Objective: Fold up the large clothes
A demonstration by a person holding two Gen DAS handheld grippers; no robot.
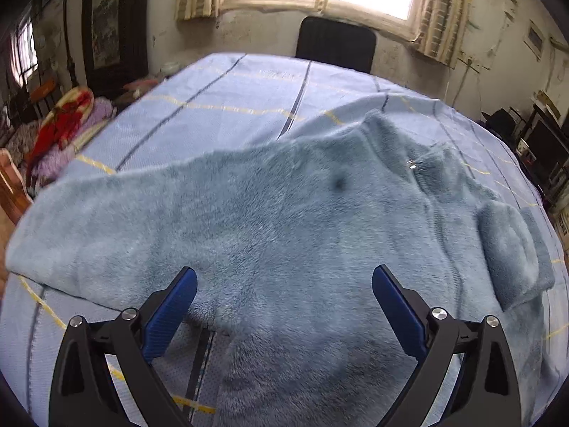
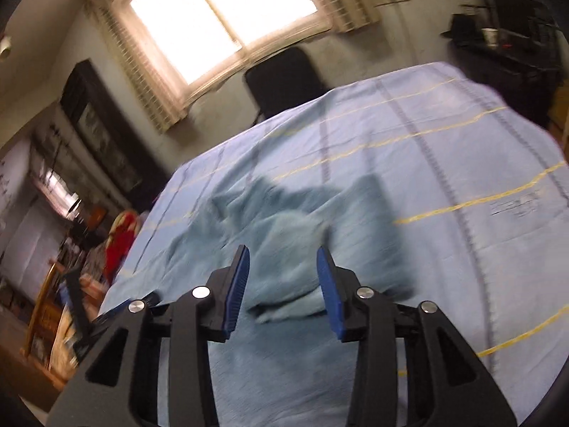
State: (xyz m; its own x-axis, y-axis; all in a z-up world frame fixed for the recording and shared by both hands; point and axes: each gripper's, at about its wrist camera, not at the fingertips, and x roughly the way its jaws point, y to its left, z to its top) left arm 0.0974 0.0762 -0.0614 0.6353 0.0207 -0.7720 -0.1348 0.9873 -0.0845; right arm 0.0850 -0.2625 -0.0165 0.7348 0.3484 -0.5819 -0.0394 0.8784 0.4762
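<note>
- Covering the whole work surface, a light-blue checked sheet (image 1: 227, 92) with yellow and dark lines is seen; whether a bed or a table lies under it cannot be told.
- Fluffy blue-grey garment (image 1: 284, 220) is spread across the near half of the sheet, mostly flat in the left wrist view; a sleeve end or cuff (image 1: 512, 256) lies turned over at its right side.
- In the right wrist view the garment (image 2: 284, 235) looks bunched and rumpled, with raised folds; that view is motion-blurred, so fold lines cannot be read.
- Progress is judged early: one sleeve is possibly brought in, but no neat rectangle is formed. Body folds and final squaring are judged as left to do.
- Left hand-held gripper (image 1: 284, 284) is spread wide, nothing held; it hovers over the near hem of the garment, fabric visible between the fingers but not pinched.
- Right hand-held gripper (image 2: 282, 274) is parted to a moderate gap, nothing clamped; rumpled fabric lies beyond and between the fingers. Contact with the cloth cannot be told.
- Dark chair (image 1: 336, 42) is set at the far edge, well apart from the garment.
</note>
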